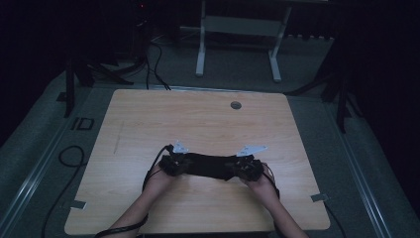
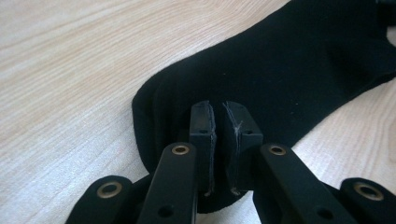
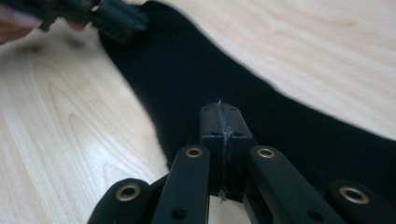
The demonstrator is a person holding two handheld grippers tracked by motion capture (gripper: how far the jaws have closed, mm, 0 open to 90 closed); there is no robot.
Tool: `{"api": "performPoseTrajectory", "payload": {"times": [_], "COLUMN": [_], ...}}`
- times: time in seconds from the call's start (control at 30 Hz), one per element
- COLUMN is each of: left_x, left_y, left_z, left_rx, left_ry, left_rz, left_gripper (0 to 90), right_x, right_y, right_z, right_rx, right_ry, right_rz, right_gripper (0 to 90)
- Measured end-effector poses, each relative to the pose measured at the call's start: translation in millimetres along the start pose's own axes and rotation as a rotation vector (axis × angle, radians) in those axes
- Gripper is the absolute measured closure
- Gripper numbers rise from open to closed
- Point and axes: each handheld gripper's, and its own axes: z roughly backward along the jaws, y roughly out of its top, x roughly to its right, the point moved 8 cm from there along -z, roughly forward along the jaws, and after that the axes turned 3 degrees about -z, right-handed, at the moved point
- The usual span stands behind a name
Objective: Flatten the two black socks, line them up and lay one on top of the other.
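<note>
I have a black sock point(image 1: 207, 165) stretched flat between my two grippers, lying on the wooden table point(image 1: 198, 119) near the front edge, about midway between its left and right sides. My left gripper point(image 2: 218, 122) sits over the rounded end of the sock with its jaws drawn narrow, a thin slit between the pads; I judge a fold of fabric is pinched there, though black on black makes it hard to be sure. My right gripper point(image 3: 219, 122) is over the other end, near the sock's edge, its jaws pressed fully together; I cannot tell whether any cloth is caught between them or whether they merely rest on top. From the high view the left gripper point(image 1: 174, 163) and right gripper point(image 1: 246, 167) stand well apart, the sock spanning the gap. The risk I see is a one-sided grip: if I lift or pull now and the right side has nothing, the sock will swing from the left alone and bunch up. A shallow pinch on the left could also slip free under tension, since knit fabric stretches and slides out of narrow pads.
</note>
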Motion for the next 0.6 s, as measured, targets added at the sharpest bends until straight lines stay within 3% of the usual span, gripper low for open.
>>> {"api": "performPoseTrajectory", "payload": {"times": [0.17,0.23,0.3,0.4,0.6], "left_x": [-0.8,-2.1,-2.4,-1.2,-1.5], "left_y": [-1.1,-2.1,-2.8,-4.1,-1.5], "left_z": [0.1,0.8,1.8,1.8,0.2], "left_rx": [-0.004,-0.007,-0.004,0.006,0.016], "left_ry": [0.009,0.015,0.01,-0.003,0.002], "left_rz": [-0.005,0.006,0.009,0.015,0.018], "left_gripper": [82.4,83.4,83.8,83.8,82.3], "right_x": [-5.9,-4.9,1.3,7.6,8.1], "right_y": [-15.8,-19.3,-21.5,-23.8,-21.7], "right_z": [-13.7,-13.1,-10.6,-7.7,-9.1], "right_rx": [-0.045,-0.03,-0.044,-0.035,-0.036], "right_ry": [0.012,0.022,-0.013,0.013,-0.006], "right_rz": [0.015,0.008,0.017,-0.023,-0.007], "right_gripper": [89.3,89.3,89.3,89.2,87.6]}}
